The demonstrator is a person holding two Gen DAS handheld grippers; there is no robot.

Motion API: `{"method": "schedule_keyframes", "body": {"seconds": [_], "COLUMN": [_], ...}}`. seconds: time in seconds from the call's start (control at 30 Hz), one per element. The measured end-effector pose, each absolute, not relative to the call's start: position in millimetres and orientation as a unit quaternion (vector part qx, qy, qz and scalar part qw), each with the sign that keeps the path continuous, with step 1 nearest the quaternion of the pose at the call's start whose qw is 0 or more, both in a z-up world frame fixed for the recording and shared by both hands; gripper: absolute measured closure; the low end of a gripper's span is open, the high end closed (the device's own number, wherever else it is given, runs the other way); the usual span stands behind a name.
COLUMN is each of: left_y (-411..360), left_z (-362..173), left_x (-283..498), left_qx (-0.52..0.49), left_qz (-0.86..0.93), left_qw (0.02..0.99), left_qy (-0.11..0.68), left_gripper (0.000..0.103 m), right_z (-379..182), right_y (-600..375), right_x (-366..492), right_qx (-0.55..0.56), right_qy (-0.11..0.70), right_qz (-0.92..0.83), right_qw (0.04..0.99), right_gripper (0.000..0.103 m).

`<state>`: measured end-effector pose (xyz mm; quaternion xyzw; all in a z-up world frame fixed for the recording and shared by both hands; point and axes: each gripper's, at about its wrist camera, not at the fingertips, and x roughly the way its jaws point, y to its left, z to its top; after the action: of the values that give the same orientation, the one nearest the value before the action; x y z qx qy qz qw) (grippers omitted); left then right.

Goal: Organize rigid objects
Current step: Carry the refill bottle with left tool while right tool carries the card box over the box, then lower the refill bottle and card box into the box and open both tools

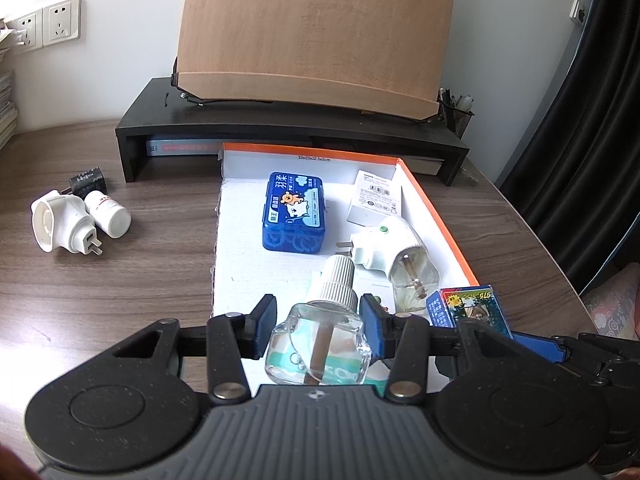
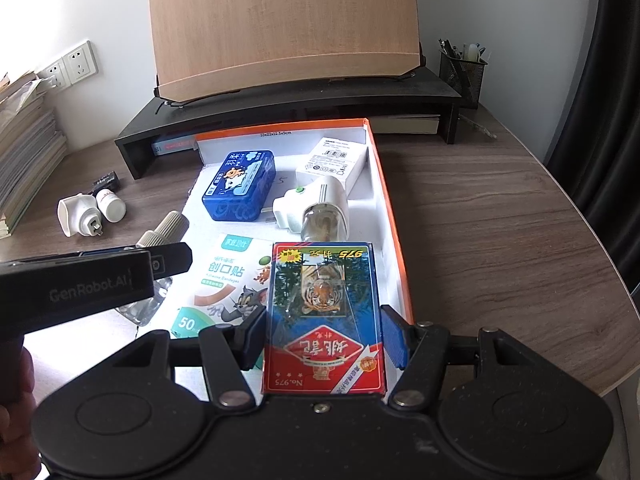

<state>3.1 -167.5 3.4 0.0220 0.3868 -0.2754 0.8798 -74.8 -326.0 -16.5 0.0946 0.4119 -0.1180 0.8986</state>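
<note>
Clear glass, a refill bottle [image 1: 320, 344] with a ribbed white cap sits clenched between the blue pads of the left tool [image 1: 318, 330], held over the near end of an orange-edged white box [image 1: 436, 216] on the wood-grain worktop [image 1: 120, 280]. Just right of it, the right tool [image 2: 324, 338] grips a red-and-blue card pack [image 2: 324, 320] printed "No.975" with a tiger picture, also above the box's near end. Only the right wrist view shows the bandage box [image 2: 224, 288] marked "50" with cartoon cat art lying under both, and "GenRobot.AI" on the left tool's side. Farther in lie a white plug-in vaporizer [image 1: 394, 256], a blue tin [image 1: 294, 212] and a white carton [image 1: 374, 198]. Left of the box on the worktop rest a second white plug [image 1: 64, 224] and a small white bottle [image 1: 108, 214]. Beyond stands a black riser [image 1: 280, 124].
</note>
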Motion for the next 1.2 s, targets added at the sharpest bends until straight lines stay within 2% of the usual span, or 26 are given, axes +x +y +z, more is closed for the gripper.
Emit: {"method": "schedule_keyframes", "body": {"seconds": [0.67, 1.2], "left_y": [-174.4, -217.8], "left_z": [-2.7, -5.0], "left_x": [19.0, 53.8], "left_qx": [0.022, 0.038], "left_qz": [-0.28, -0.303], "left_qw": [0.875, 0.866], "left_qy": [0.395, 0.396], "left_gripper": [0.057, 0.057], "right_z": [-27.8, -11.4], "right_y": [-332.4, -346.9], "right_x": [-65.9, -69.5], "right_qx": [0.097, 0.095], "right_qy": [0.435, 0.39], "right_qz": [-0.119, -0.146], "right_qw": [0.887, 0.904], "right_gripper": [0.031, 0.028]}}
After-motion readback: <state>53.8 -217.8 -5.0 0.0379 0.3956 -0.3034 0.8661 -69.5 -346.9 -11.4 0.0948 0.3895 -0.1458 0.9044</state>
